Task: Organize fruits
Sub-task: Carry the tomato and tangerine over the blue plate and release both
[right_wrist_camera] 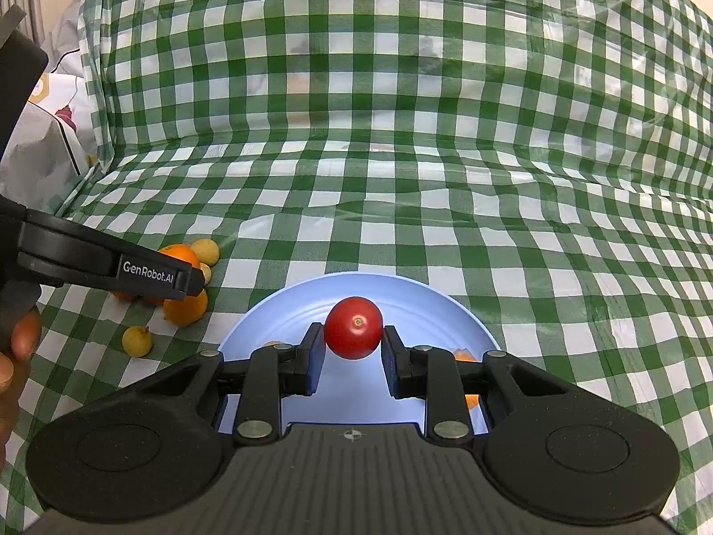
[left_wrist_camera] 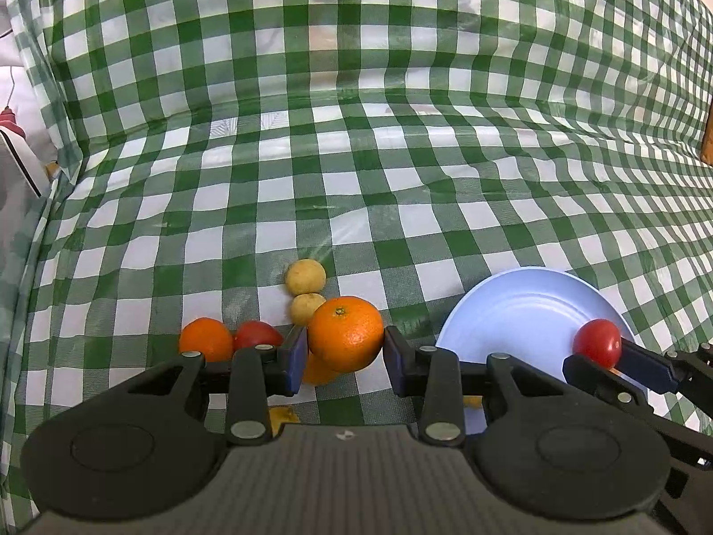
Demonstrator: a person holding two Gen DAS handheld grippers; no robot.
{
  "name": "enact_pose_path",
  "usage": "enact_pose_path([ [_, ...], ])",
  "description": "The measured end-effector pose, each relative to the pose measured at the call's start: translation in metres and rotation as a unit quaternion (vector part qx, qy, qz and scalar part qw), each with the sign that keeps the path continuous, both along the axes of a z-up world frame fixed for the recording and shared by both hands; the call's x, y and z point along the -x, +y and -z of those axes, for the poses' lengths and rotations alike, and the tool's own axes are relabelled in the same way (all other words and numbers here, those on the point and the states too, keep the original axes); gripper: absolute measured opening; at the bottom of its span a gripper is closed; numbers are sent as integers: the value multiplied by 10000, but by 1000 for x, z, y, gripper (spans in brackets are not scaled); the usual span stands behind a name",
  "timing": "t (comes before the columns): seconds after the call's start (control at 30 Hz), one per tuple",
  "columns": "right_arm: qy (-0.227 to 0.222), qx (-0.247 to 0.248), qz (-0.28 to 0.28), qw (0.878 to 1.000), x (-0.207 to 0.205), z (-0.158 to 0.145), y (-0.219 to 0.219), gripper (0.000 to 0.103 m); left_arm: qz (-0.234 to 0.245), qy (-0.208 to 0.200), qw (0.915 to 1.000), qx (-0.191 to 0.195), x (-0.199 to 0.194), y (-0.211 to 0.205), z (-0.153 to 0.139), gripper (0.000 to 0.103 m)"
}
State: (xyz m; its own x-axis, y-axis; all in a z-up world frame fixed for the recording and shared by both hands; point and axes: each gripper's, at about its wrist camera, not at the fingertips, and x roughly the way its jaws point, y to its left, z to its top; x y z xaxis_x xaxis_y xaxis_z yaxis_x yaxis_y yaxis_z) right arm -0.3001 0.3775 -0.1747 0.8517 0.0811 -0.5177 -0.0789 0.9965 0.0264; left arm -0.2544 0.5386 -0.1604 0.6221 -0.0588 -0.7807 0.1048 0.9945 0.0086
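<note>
Orange (left_wrist_camera: pixel 346 333) is clamped between the pads of the left gripper (left_wrist_camera: pixel 346 347), held clear of the cloth (left_wrist_camera: pixel 401 178). Left pad and right pad each press a flank of the fruit; stem scar faces up.

Tomato (right_wrist_camera: pixel 353 327) is clamped between the pads of the right gripper (right_wrist_camera: pixel 352 347), stem scar toward the camera. It sits above the plate (right_wrist_camera: pixel 401 298), a pale blue round dish; whether the tomato touches the dish surface cannot be told. In the left wrist view the same tomato (left_wrist_camera: pixel 598 342) shows over the plate's (left_wrist_camera: pixel 512 312) right side, with the right gripper (left_wrist_camera: pixel 615 361) reaching in from the right.

Orange pieces show on the plate behind the right gripper's linkage, partly hidden.

Loose fruit on the cloth, left of the plate:
- second orange (left_wrist_camera: pixel 206 339), low left, just beside a second tomato (left_wrist_camera: pixel 258 334)
- two yellow fruits (left_wrist_camera: pixel 305 275), one behind the other, the nearer partly hidden by the held orange
- further orange fruit directly beneath the held one, mostly hidden
- a small yellow fruit (right_wrist_camera: pixel 137 341) lying apart, nearer the camera in the right wrist view

The cloth is green-and-white check, running up a backing behind. A hand (right_wrist_camera: pixel 18 347) grips the left tool at the right wrist view's left edge
</note>
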Motion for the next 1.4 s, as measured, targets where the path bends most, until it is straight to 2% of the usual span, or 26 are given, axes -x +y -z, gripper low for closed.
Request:
enact_pose_path([
  [0.5,-37,23,79,10000,0,1,-1,29,-15,-3,10000,6,0,2,-1,40],
  [0.63,-188,-13,535,9984,-1,-2,-12,29,-8,-28,10000,25,-1,2,-3,40],
  [0.77,-210,-337,1162,9924,-1,-4,-39,29,80,-66,9999,112,1,-2,-5,40],
  [0.87,-164,-524,1446,9880,-1,-2,-52,29,297,-109,9992,239,3,-7,-8,40],
  [1.07,-130,-552,1317,9897,0,3,-48,29,1082,-46,9931,451,15,-33,-7,40],
  [1.2,-151,-542,1221,9909,-2,3,-48,29,1551,30,9868,459,23,-51,-5,40],
  [1.4,-177,-537,1054,9928,-8,0,-50,29,1853,67,9821,340,28,-62,0,43],
])
